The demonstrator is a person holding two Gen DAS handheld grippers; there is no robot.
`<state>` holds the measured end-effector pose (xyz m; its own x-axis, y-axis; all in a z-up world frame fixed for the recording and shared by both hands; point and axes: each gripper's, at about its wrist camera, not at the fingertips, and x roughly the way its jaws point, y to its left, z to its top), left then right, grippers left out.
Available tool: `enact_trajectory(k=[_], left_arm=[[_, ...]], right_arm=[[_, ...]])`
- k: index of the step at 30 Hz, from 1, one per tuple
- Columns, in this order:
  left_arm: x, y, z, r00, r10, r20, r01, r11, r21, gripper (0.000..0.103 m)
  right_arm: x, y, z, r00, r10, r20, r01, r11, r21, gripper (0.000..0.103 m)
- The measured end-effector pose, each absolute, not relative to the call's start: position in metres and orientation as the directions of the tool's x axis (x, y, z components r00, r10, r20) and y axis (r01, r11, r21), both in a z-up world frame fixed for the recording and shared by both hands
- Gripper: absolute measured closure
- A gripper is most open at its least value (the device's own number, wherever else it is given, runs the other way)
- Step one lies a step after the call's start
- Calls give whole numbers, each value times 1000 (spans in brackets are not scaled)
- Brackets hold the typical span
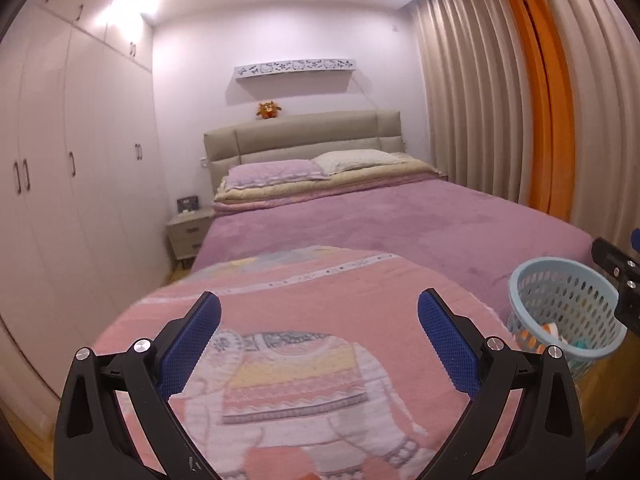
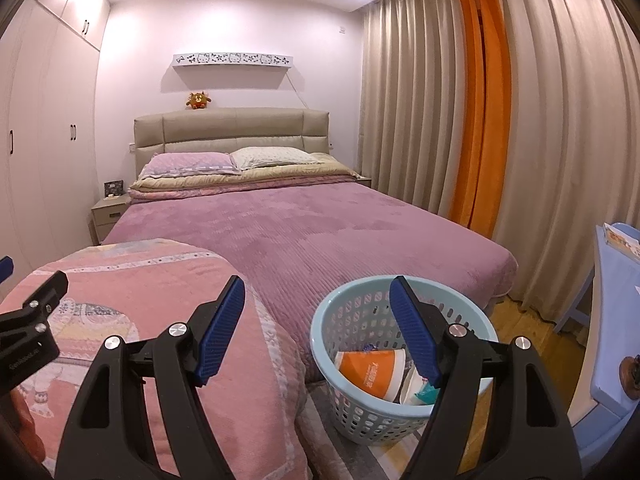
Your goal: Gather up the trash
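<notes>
The pale blue basket (image 2: pixel 404 360) on the floor by the bed's foot corner already holds an orange-and-white cup (image 2: pixel 370 372) and wrappers; both the left gripper (image 1: pixel 320 336) and right gripper (image 2: pixel 318 332) gape wide and empty, and no loose trash shows on the pink blanket (image 1: pixel 320 292), so collecting looks nearly finished

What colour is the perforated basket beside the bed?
Pale blue basket, clearest in the right wrist view.

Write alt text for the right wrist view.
The open, empty right gripper hovers over a pale blue basket holding an orange and white cup beside a bed. A pink elephant blanket lies at left.
</notes>
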<state>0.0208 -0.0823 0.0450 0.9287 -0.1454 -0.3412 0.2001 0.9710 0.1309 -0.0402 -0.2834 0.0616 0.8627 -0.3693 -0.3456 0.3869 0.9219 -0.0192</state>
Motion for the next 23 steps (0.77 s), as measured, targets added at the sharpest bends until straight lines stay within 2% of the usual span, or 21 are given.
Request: enact_trajectory(k=[14, 19, 23], left_arm=[[30, -53, 56, 939, -78, -336, 126, 984, 125, 8], [39, -35, 51, 921, -85, -380, 124, 989, 77, 7], [40, -24, 44, 927, -31, -375, 79, 990, 113, 7]], right_arm=[[-22, -257, 71, 886, -329, -328, 333, 942, -45, 32], [-10, -243, 71, 894, -293, -338, 293, 955, -51, 32], [1, -230, 68, 900, -244, -361, 245, 969, -43, 32]])
